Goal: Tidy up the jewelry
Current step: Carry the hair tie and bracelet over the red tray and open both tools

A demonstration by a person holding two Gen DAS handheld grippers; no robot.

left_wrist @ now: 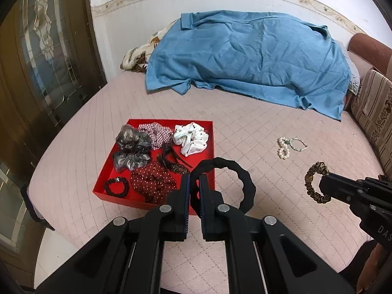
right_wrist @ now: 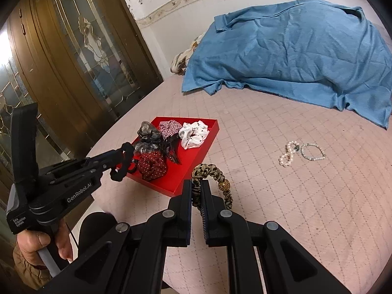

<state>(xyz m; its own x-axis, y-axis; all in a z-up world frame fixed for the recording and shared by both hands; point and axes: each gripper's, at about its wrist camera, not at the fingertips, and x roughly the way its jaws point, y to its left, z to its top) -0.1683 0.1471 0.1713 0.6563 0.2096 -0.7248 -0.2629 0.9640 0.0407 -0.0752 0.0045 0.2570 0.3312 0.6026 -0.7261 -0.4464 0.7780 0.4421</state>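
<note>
Red tray [left_wrist: 156, 202] on the bed [left_wrist: 245, 132] already holds several scrunchies and hair clips. Left gripper [left_wrist: 194, 191] is clamped on a black scrunchie [left_wrist: 227, 169], held above the tray's near corner. Right gripper [right_wrist: 196, 196] is clamped on a leopard-print scrunchie [right_wrist: 215, 174], held over the bed beside the tray. Neither item is deposited yet. Pearl bracelets [left_wrist: 290, 145] lie loose on the bed, well apart from the tray. Judgement: sorting is well advanced; two held pieces and the bracelets remain.
</note>
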